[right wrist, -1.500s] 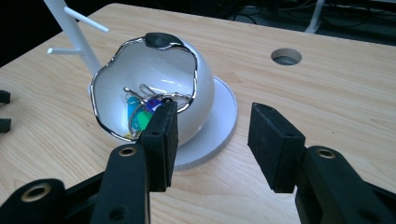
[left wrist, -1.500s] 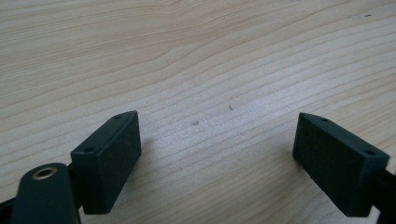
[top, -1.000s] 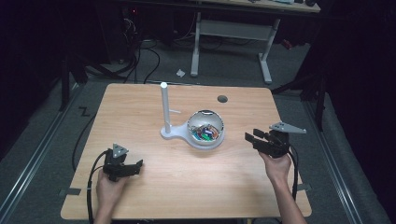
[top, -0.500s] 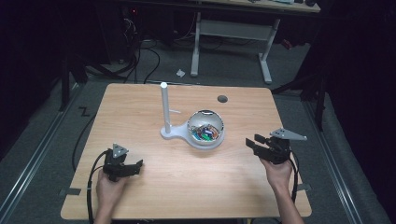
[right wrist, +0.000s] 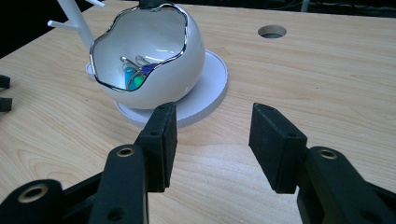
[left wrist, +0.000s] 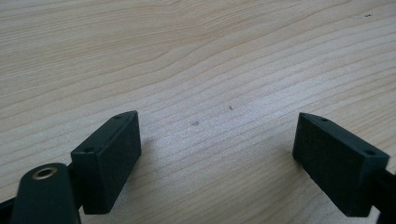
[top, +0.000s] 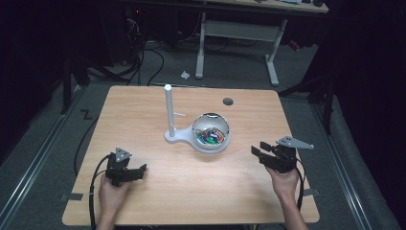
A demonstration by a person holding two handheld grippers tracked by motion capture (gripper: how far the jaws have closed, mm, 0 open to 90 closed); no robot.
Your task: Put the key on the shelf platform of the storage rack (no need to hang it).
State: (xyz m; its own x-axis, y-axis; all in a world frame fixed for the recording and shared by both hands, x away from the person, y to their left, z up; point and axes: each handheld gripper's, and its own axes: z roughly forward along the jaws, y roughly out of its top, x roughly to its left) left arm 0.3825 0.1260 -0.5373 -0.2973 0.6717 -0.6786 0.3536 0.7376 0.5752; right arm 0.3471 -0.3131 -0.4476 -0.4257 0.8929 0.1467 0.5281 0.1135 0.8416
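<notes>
White bowl (right wrist: pixel 154 70) before open right gripper (right wrist: pixel 212 140)

The left hand-held gripper (top: pixel 136 171) sat low at the near left, its jaws spread wide with nothing between them. The right hand-held gripper (top: pixel 257 154) at the near right pointed left, jaws parted and empty.

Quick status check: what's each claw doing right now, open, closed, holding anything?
Left claw: open, nothing between its jaws, bare table under it.
Right claw: open, empty, pointing at the white bowl.
</notes>
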